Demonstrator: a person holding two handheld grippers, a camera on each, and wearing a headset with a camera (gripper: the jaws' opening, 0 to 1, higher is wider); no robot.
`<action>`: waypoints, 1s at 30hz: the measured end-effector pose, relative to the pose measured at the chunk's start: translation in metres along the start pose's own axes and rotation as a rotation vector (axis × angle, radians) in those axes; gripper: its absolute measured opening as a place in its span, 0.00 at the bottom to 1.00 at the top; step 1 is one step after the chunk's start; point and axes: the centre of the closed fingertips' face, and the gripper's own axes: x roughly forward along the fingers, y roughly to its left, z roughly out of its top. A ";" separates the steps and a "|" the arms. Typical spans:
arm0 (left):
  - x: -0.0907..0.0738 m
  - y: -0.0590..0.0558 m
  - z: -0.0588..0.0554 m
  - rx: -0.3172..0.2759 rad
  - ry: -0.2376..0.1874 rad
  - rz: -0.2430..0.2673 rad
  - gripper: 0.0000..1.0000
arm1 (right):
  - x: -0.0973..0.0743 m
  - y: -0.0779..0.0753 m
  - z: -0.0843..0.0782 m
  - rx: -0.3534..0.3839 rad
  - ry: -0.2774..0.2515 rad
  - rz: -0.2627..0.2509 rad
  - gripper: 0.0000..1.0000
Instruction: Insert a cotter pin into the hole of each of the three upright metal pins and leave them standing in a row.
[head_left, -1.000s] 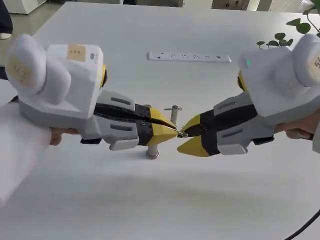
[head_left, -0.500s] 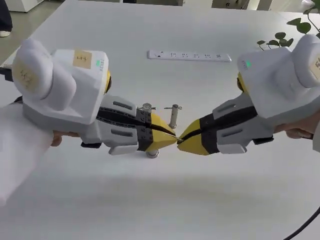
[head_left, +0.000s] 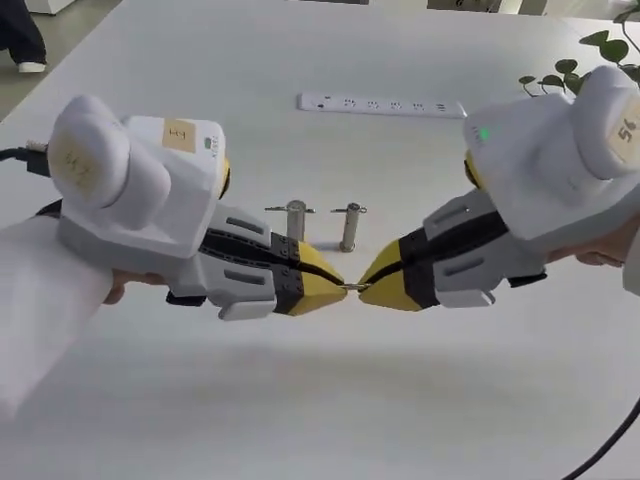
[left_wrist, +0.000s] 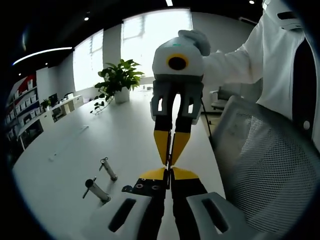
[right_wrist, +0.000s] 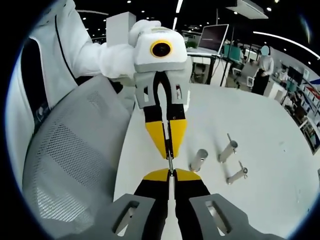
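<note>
Nearest the person, above the white table, the left gripper and the right gripper meet tip to tip. A thin cotter pin bridges the small gap between them. Both pairs of jaws appear closed on it, one at each end. This is judged to be a two-point hold that keeps the wire level and stops it rotating while it is regripped or aligned for insertion. In the right gripper view the wire lies along the line of the closed jaws. Just beside the tips stands the third upright pin, which carries no visible cotter. It is judged to be the intended receiver, which explains why the hold is set up close to it. Behind the tips, the first upright pin and the second upright pin stand side by side, slightly apart, each with a cotter through its head. Two of the three insertions therefore appear complete. The row is kept clear of the working zone, which reduces the risk of a knock. Farther back lies a power strip, and a plant stands at the far right corner.
</note>
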 end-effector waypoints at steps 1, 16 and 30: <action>-0.001 0.003 0.001 0.008 -0.002 0.015 0.03 | 0.000 -0.001 0.000 0.002 -0.001 -0.002 0.00; -0.003 0.056 -0.032 -0.078 0.049 0.175 0.26 | 0.010 -0.043 -0.031 0.097 0.090 -0.108 0.00; 0.006 0.060 -0.049 -0.078 0.106 0.124 0.17 | 0.015 -0.050 -0.042 0.139 0.118 -0.093 0.00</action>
